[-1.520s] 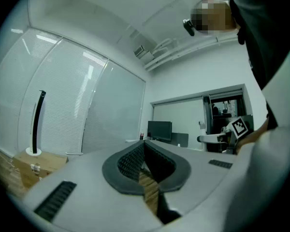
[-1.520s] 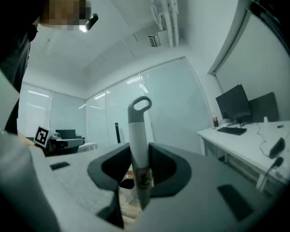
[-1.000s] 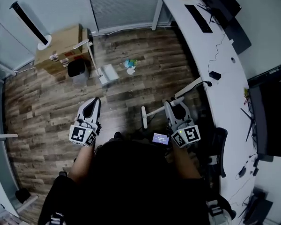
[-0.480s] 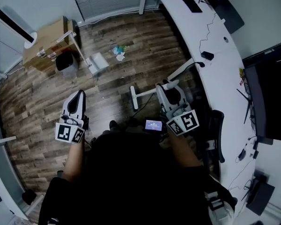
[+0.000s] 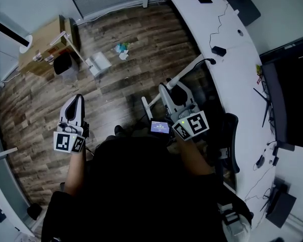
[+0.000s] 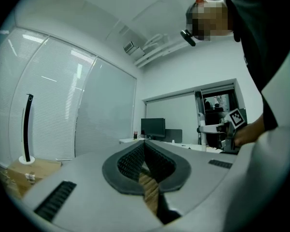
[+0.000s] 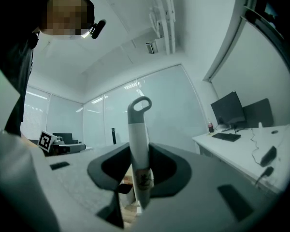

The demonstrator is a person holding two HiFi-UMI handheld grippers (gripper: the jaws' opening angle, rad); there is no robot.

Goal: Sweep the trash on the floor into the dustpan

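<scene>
1. Right gripper (image 7: 139, 170): jaws clamped on the white broom handle (image 7: 137, 129), with the pads pressing on both sides of it just above a printed label.
2. Left gripper (image 6: 145, 166): jaws together and nothing between them, only floor showing through the slot below the pads.
3. Broom axis: close to upright in the right gripper view, top tipped slightly right, grey hanging loop at the top end. From the head view the upper handle (image 5: 189, 72) runs diagonally from the right gripper (image 5: 167, 91) toward the white desk (image 5: 232, 84).
4. Trash (image 5: 122, 49): a small blue-green and white clump on the wood floor, just right of the dustpan (image 5: 99, 63) and not touching it. Both are well ahead of the left gripper (image 5: 78, 101).
5. View differences: only the head view shows trash, dustpan and floor layout. Only the right gripper view shows the loop and the grip point. Each gripper view catches the other gripper's marker cube at its edge.
</scene>
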